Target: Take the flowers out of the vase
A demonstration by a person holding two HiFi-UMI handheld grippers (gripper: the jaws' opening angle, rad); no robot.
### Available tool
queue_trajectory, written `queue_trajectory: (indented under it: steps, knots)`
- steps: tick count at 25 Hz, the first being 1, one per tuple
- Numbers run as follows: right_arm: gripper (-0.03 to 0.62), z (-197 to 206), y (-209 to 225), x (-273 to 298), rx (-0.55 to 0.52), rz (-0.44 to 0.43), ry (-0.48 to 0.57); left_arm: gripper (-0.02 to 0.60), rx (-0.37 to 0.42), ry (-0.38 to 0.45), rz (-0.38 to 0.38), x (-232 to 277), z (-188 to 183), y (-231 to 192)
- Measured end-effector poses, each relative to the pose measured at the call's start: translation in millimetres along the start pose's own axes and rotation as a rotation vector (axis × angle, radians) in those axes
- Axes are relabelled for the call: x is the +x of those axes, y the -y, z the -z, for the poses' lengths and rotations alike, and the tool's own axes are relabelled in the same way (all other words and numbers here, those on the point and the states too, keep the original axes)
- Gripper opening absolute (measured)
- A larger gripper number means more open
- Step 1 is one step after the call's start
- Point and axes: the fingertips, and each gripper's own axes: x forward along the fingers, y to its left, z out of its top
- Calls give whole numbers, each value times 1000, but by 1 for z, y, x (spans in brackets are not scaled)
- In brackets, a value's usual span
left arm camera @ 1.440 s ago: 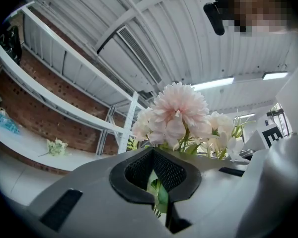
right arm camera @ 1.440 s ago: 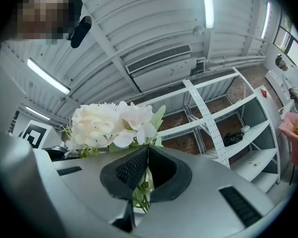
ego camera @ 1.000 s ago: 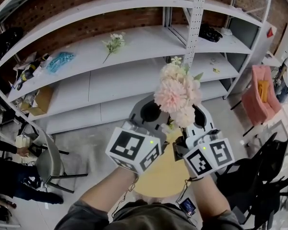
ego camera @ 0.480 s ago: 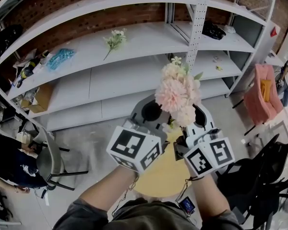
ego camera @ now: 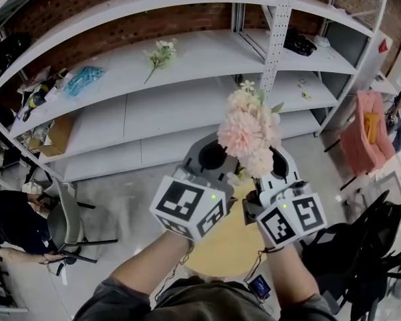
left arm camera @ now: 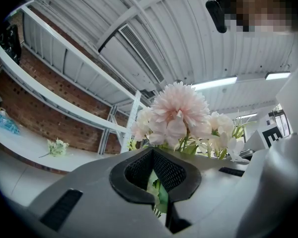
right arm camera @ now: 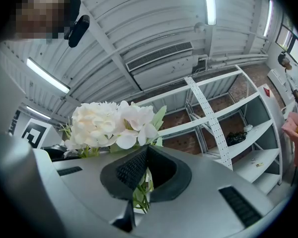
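Observation:
A bunch of pale pink and cream flowers (ego camera: 248, 136) stands upright in the air between my two grippers, high above the floor. My left gripper (ego camera: 212, 154) is shut on green stems, with a pink bloom (left arm camera: 179, 113) right over its jaws in the left gripper view. My right gripper (ego camera: 278, 160) is shut on stems too, and white blooms (right arm camera: 109, 125) rise above its jaws in the right gripper view. The two grippers sit side by side, almost touching. No vase shows in any view.
A round yellow table (ego camera: 220, 249) lies below my arms. White metal shelves (ego camera: 187, 105) fill the back, with a loose flower sprig (ego camera: 159, 53) and a blue object (ego camera: 83, 82). A grey chair (ego camera: 67, 219), a crouching person (ego camera: 13, 219) and a pink seat (ego camera: 364, 129) are around.
Grippers and flowers hold the same pose. Only the person at lower left has moved on the floor.

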Motion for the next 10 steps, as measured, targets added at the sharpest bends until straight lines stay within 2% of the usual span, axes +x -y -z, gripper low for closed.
queue_trajectory:
  steps: [10]
  knots:
    - [15, 13, 2, 5, 8, -4, -19, 9, -20, -9, -11, 0, 11, -9]
